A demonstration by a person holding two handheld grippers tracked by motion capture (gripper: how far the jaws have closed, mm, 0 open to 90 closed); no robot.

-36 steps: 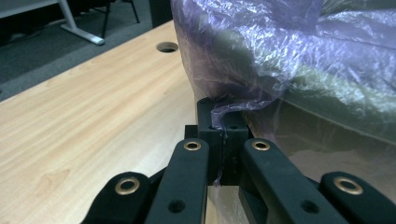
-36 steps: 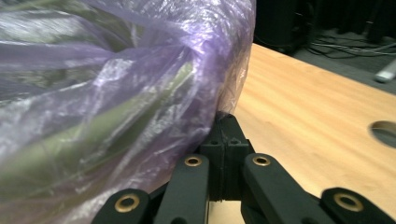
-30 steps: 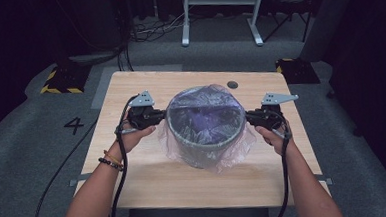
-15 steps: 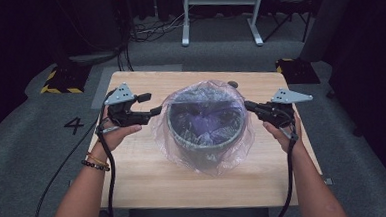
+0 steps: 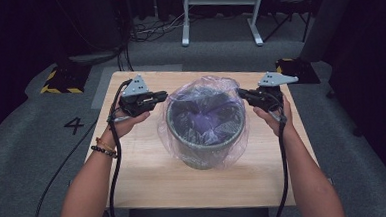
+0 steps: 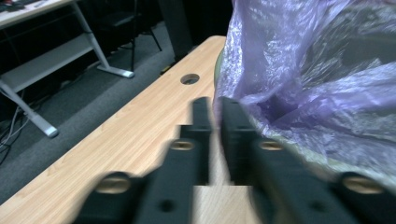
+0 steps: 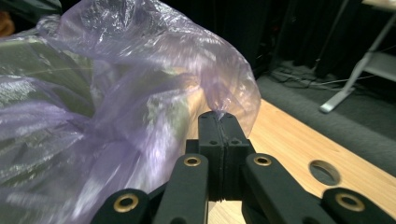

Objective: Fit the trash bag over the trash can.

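a grey-green bin (image 5: 205, 138) stands at the middle of a light wooden table (image 5: 149, 176), lined with a thin purple plastic bag (image 5: 206, 113) whose rim is folded out over the bin's edge and hangs down its sides. the left gripper (image 5: 161, 96) sits at the bin's left side, held in the person's left hand (image 5: 126, 123); in the left gripper view its jaws stand slightly apart with a narrow gap between them, right beside the bag's edge (image 6: 280, 93), and whether any film lies in that gap cannot be told through the blur. the right gripper (image 5: 241, 93) is at the bin's right side, its jaws pressed together on a pinch of the bag (image 7: 219, 109), with film ballooning up above them. the bag blocks most of the sight across the table from both gripper cameras. a round hole (image 7: 324, 171) is cut in the tabletop near its far edge. around the table is grey carpet marked with a number 4 (image 5: 75, 125), a black-and-yellow striped block (image 5: 59, 80) at the far left, a white metal frame (image 5: 221, 12) and loose cables (image 5: 149, 30) in a dark room.
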